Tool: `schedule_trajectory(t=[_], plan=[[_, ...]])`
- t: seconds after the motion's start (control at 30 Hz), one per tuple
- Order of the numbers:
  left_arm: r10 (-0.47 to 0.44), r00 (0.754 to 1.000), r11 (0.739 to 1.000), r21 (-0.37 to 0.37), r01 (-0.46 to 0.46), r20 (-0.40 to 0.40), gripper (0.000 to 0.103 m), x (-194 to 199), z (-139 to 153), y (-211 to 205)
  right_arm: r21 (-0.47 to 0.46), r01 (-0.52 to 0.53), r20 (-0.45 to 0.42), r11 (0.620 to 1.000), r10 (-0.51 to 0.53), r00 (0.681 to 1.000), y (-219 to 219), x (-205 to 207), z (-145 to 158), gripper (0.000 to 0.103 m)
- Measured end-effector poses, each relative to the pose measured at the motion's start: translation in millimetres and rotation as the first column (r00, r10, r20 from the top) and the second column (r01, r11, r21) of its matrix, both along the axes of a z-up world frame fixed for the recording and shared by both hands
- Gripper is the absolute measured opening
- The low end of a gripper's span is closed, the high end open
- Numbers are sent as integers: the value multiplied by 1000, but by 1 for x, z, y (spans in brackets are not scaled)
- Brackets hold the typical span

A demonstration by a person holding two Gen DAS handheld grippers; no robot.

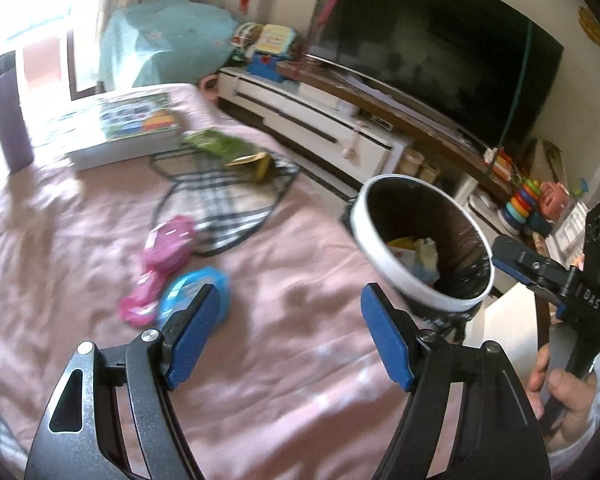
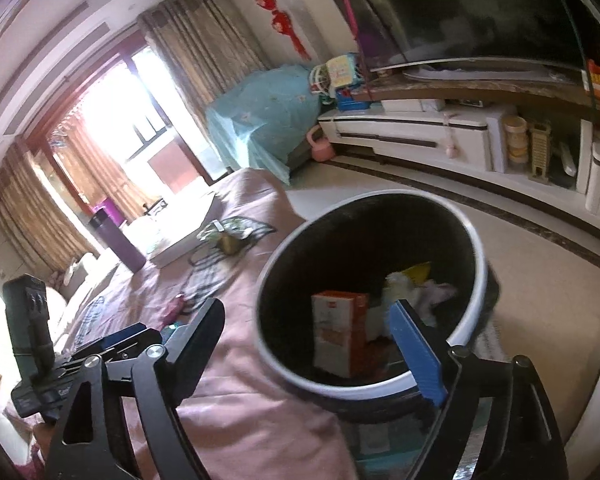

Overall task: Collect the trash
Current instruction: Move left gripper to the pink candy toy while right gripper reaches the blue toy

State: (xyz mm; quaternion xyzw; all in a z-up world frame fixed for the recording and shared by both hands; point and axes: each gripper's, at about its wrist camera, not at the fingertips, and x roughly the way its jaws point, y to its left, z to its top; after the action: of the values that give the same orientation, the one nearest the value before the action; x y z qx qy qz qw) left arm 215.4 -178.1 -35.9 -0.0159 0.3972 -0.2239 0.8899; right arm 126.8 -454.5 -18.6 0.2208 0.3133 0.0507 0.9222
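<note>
**Both tongs open and empty beside the trash bin**

Seen from the left wrist: left tongs (image 1: 286,338) spread wide above a pink bedspread (image 1: 80,240), nothing between the blue pads (image 1: 196,328). Just beyond the left pad, a blue wrapper (image 1: 216,284), touching or nearly touching a pink wrapper (image 1: 168,246) and a smaller pink scrap (image 1: 138,308). Farther back, a green and gold snack packet (image 1: 236,152) lying on a black wire rack (image 1: 220,196), next to a thick book (image 1: 120,130) and a purple flask (image 1: 8,112) standing upright. At the bed's right edge, a white-rimmed trash bin (image 1: 400,276) lined with a black bag, scraps inside. At far right, the other tool, gripped by a hand (image 1: 560,396).

Seen from the right wrist: right tongs (image 2: 312,340) held over the trash bin (image 2: 474,236), spread wide and gripping nothing. Inside the bin, an orange and white carton (image 2: 336,332) standing upright, with crumpled paper (image 2: 420,288) behind. Bin against the side of the bed. A dark television (image 2: 460,8) on a white cabinet (image 2: 412,136) across the floor. All detail blurred in the left view.
</note>
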Motion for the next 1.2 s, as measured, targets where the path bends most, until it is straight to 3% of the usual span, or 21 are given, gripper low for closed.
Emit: schedule_trajectory(t=[0.6, 0.93, 1.0, 1.07, 1.13, 1.2], plan=[[170, 985, 985, 24, -169, -30, 75, -16, -20, 108, 13, -180, -46, 984, 180, 983, 110, -1, -19, 89], [146, 988, 987, 76, -143, -40, 74, -8, -32, 111, 6, -215, -66, 977, 215, 974, 140, 4, -30, 89], [123, 991, 990, 78, -118, -51, 65, -4, -37, 104, 8, -209, -65, 978, 209, 976, 139, 4, -30, 89], [86, 993, 995, 66, -81, -83, 48, 0, -43, 96, 11, -201, -65, 980, 201, 977, 135, 4, -30, 89], [57, 993, 997, 59, -51, -106, 38, 4, -48, 87, 17, -186, -63, 982, 187, 980, 130, 3, -29, 89], [40, 993, 997, 63, -34, -109, 34, 5, -50, 78, 23, -171, -60, 985, 172, 983, 125, 2, -29, 89]])
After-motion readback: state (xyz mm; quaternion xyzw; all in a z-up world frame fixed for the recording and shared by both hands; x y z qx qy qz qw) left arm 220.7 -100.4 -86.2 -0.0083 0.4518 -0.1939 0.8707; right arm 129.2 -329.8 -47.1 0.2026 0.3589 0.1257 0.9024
